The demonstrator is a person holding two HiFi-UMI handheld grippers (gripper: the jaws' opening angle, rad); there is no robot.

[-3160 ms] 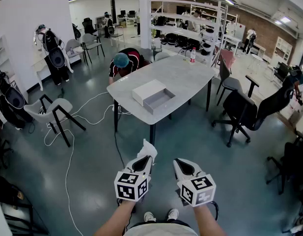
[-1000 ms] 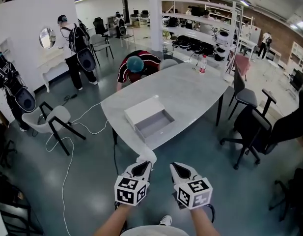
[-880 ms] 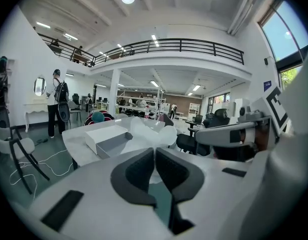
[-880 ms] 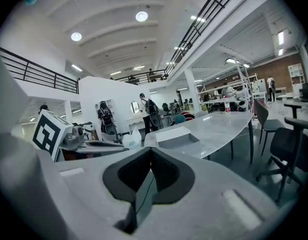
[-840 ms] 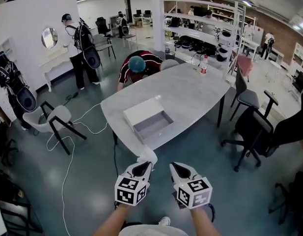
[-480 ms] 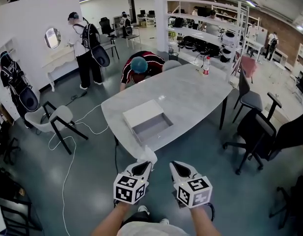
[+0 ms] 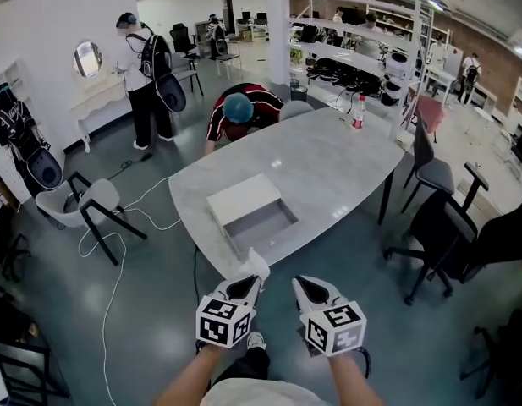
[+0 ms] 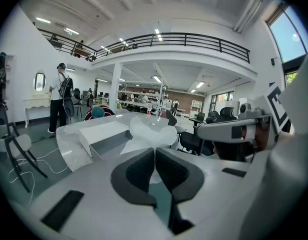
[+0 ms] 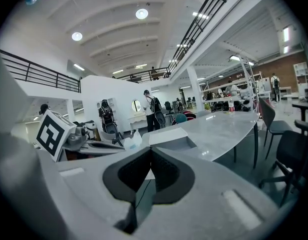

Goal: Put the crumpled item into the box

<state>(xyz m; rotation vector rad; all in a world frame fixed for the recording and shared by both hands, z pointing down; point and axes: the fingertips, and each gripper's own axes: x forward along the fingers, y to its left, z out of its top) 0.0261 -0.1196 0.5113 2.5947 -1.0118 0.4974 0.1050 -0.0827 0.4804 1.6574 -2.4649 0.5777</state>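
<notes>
The left gripper [image 7: 246,282] had its jaws clamped on the crumpled item [image 7: 255,265], a white wad sticking up out of the tips. In the left gripper view that wad [image 8: 150,133] bulged right above the closed pads. It hung at the near edge of the worktop [image 7: 328,163], just short of the box [image 7: 247,213] and not in it.

The box sat on the worktop near that edge. It was white and open, with its grey hollow facing up on the side nearest the grippers and a flat white part behind. The right gripper [image 7: 306,285] hovered just beside the left, off the worktop. Its jaws were pressed together with nothing between them, which the right gripper view [image 9: 150,155] showed plainly.

At the far side, a person in a teal cap [image 7: 237,110] bent over the worktop's edge. A bottle [image 7: 359,112] stood at the far end, well apart from the box.
</notes>
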